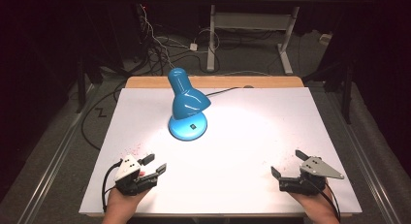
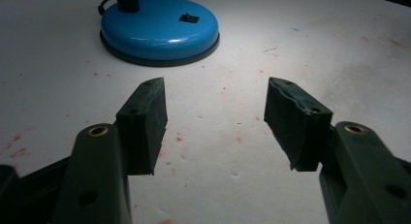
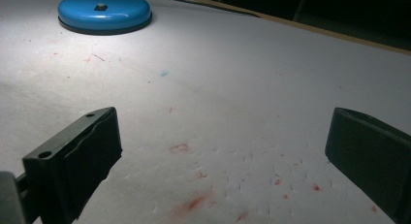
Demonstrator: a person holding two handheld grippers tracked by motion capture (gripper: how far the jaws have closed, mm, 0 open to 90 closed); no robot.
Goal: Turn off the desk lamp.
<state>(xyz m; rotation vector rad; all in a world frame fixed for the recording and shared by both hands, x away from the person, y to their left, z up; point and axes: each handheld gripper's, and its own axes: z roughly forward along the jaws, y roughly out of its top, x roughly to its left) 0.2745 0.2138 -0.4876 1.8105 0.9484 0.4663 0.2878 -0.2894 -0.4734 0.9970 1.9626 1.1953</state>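
Two grippers rest low over the near end of my bench [image 1: 300, 112], one in each hand, and neither holds anything. My left gripper [image 1: 156, 164] sits near the front left corner with its jaws parted and aimed toward the middle of the bench; from the left gripper view [image 2: 215, 110] the gap between the black pads frames bare white surface flecked with small red marks. My right gripper [image 1: 288, 163] sits near the front right corner, its jaws spread wider, and in the right gripper view [image 3: 223, 136] the two pads stand far apart over the same white covering, with more red smudges between them.

Well apart from both grippers, toward the far middle of the bench, stands a blue desk lamp [image 1: 186, 95]. Its shade tilts down over its round blue base [image 1: 188, 127], which lies flat on the white surface with a small dark switch on top. The lamp throws a bright pool of light across the centre of the bench. A dark cord [image 1: 223, 91] runs from the lamp toward the far wooden edge. The base appears ahead of my left gripper [image 2: 160, 30] and farther off at the upper left from my right gripper view [image 3: 104, 11].
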